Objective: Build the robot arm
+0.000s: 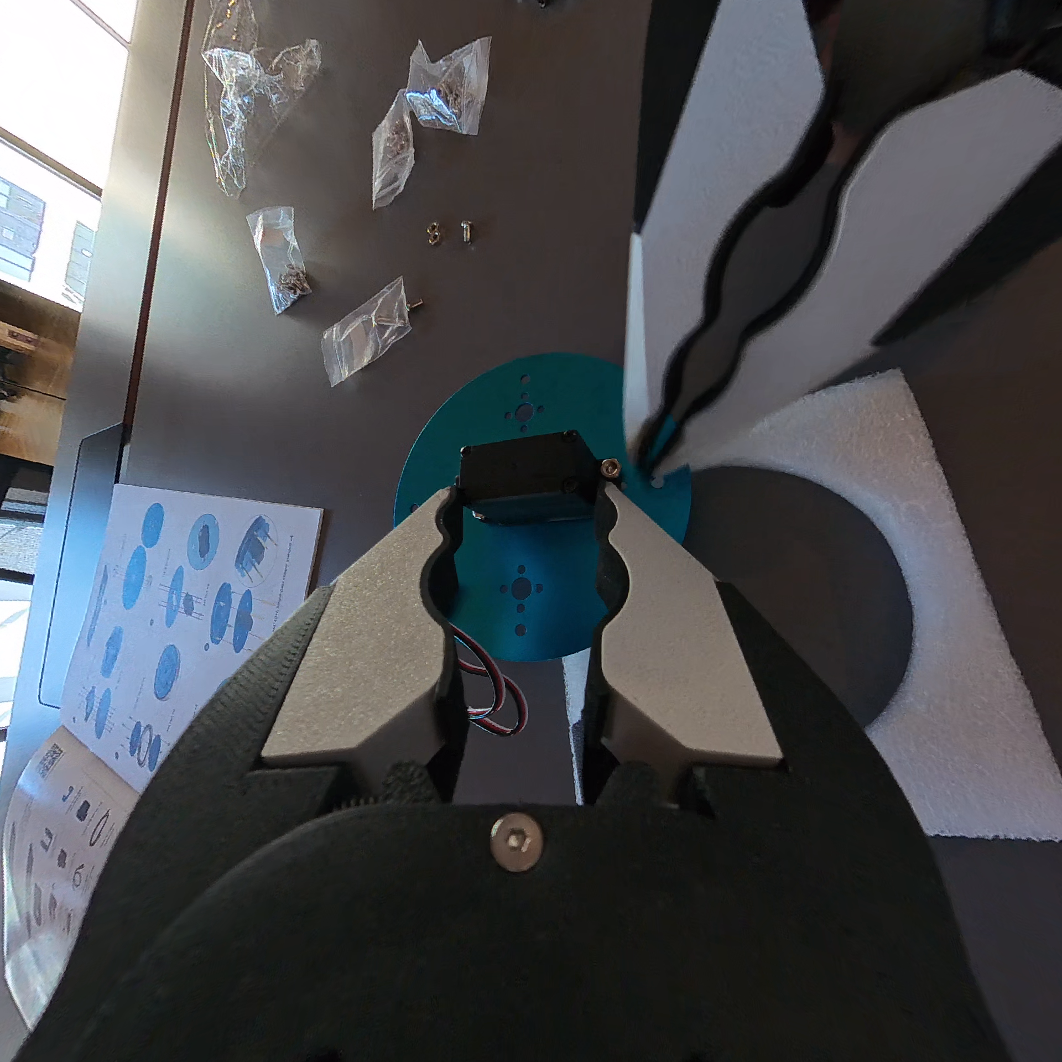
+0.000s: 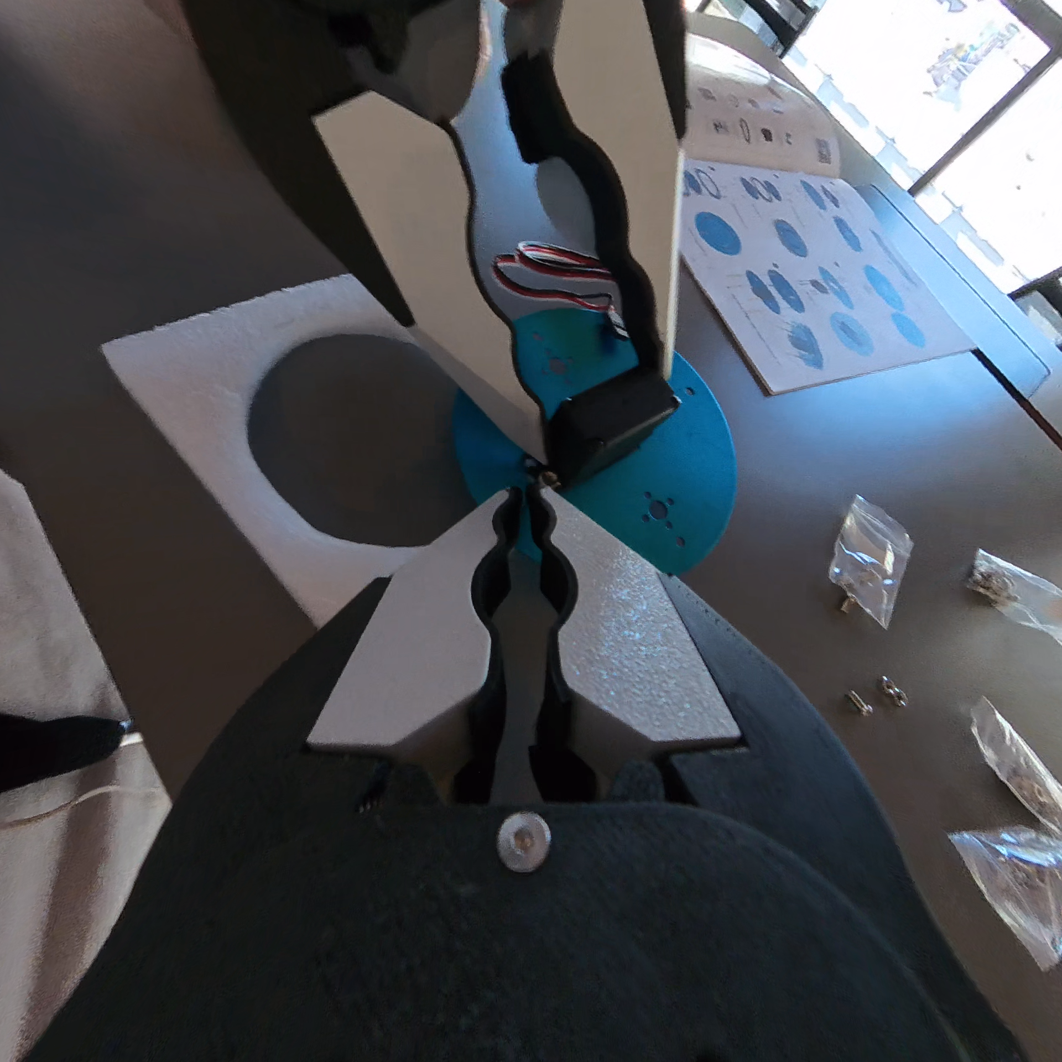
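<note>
The left gripper [image 1: 527, 491] had its jaws clamped on a black servo block [image 1: 526, 471] over the blue disc [image 1: 520, 592] on the bench [image 1: 241, 373]. At two o'clock, the right gripper [image 2: 527, 499] met the disc's edge, jaws nearly closed; whether pinching a small screw [image 1: 611, 468], I cannot tell.

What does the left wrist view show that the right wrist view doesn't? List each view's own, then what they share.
Only the left wrist view: the crumpled empty plastic wrap at the far table edge. Only the right wrist view: white cloth off the table's side. Both: the left tongs shut on the black servo over the blue disc, the nearly shut right tongs, white foam, instruction sheet, screw bags.
</note>
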`<action>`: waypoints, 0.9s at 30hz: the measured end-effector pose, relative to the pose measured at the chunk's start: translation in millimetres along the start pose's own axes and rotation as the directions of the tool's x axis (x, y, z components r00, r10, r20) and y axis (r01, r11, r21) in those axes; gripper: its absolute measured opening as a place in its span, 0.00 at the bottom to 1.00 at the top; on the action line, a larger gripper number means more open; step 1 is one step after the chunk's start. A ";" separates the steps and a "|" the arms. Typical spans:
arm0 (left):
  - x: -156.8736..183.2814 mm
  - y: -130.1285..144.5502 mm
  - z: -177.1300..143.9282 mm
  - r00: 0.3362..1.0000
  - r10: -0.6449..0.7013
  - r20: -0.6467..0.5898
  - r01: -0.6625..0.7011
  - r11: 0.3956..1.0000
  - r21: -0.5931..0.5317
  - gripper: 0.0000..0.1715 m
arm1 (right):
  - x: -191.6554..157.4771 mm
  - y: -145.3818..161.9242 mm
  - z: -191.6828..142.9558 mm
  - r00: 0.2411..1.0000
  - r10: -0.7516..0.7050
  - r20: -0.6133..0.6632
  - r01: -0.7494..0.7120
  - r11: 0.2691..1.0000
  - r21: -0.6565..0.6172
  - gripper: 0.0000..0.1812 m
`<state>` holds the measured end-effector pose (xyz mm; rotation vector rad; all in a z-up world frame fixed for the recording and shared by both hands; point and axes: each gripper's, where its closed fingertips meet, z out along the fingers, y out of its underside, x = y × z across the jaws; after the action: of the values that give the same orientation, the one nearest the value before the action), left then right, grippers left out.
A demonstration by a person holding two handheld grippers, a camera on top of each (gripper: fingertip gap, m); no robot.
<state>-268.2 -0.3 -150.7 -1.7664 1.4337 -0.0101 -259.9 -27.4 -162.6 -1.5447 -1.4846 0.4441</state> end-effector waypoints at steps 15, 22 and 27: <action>-0.1 0.0 0.4 1.000 -0.005 -0.003 0.005 1.000 0.002 0.27 | 7.6 0.8 0.6 0.998 0.058 0.001 -0.058 0.998 0.000 0.09; -0.4 0.2 0.5 1.000 -0.014 -0.008 0.014 1.000 0.004 0.27 | -2.1 3.0 -2.0 0.996 0.067 0.054 -0.065 0.998 -0.022 0.04; -0.5 0.2 0.7 1.000 -0.019 -0.012 0.020 1.000 0.007 0.27 | 6.1 -3.2 -0.1 0.998 0.063 0.018 -0.063 0.998 0.005 0.10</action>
<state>-268.1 0.5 -151.0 -1.7775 1.4234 -0.0359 -260.5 -22.3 -158.0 -1.5902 -1.4498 0.4998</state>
